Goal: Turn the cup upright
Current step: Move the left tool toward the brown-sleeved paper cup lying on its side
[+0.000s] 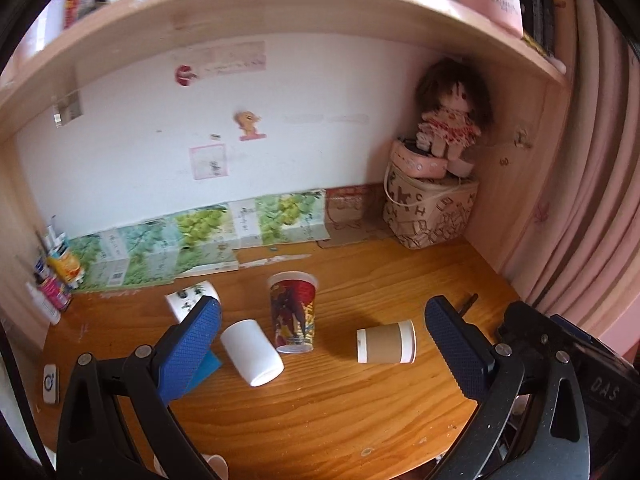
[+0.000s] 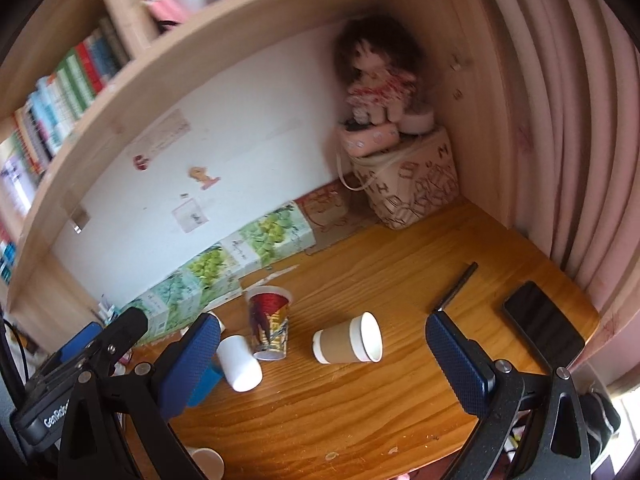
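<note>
With both grippers' fingers spread wide and empty, I judge the brown-sleeved white paper cup (image 2: 347,339) lying on its side just right of the upright red printed cup (image 2: 269,322) light, crushable, best pinched gently mid-sleeve.

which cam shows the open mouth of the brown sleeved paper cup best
The right wrist view: the brown-sleeved white paper cup lies on its side with its open mouth facing the camera, interior visible. In the left wrist view the same cup appears side-on, so only its rim edge shows.

Both grippers (image 1: 322,344) (image 2: 324,354) spread wide, empty
</note>
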`<action>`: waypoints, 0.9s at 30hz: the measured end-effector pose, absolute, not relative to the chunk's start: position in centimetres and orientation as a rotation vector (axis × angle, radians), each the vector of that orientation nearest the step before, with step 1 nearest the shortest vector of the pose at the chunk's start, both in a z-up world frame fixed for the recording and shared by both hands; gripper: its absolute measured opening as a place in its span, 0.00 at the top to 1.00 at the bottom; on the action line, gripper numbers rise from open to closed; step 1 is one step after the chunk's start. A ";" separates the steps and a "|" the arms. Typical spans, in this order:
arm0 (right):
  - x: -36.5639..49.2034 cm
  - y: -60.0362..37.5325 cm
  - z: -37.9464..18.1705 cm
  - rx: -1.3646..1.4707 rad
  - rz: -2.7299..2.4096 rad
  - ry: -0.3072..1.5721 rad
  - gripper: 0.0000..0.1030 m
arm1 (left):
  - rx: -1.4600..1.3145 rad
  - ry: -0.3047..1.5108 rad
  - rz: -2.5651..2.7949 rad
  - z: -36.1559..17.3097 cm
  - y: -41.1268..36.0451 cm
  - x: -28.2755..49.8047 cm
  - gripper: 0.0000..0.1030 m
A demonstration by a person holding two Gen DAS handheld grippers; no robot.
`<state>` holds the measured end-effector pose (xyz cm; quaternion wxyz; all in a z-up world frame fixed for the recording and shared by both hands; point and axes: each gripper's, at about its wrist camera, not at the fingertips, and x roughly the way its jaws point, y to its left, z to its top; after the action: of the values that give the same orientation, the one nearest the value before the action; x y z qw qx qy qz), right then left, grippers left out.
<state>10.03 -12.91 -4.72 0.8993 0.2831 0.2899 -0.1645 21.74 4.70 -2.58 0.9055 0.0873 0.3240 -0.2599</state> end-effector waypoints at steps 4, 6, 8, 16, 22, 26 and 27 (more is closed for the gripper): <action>11.7 -14.7 -6.2 0.683 -0.397 0.652 0.00 | 0.262 0.727 -0.626 -3.8 2.3 23.8 0.01; 12.4 -15.6 -7.1 0.727 -0.420 0.676 0.00 | 0.302 0.750 -0.667 -4.3 1.2 24.5 0.01; 12.9 -16.3 -8.1 0.781 -0.439 0.698 0.00 | 0.354 0.765 -0.720 -4.9 0.1 25.2 0.01; 14.4 -19.7 -13.7 1.103 -0.446 0.786 0.00 | 0.604 0.749 -0.883 -8.5 -4.3 26.6 0.01; 14.4 -21.3 -18.1 1.339 -0.467 0.818 0.00 | 0.779 0.741 -1.004 -11.9 -6.8 26.6 0.01; 14.2 -22.2 -20.7 1.487 -0.474 0.822 0.00 | 0.880 0.723 -1.089 -14.3 -8.5 26.1 0.01; 14.1 -22.3 -21.3 1.506 -0.481 0.829 0.00 | 0.907 0.719 -1.108 -14.9 -8.9 26.0 0.01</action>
<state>14.14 -22.33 -21.26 0.6273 0.6571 0.3617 -0.2098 25.97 -8.90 -14.88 0.6960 0.4065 0.3221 -0.4966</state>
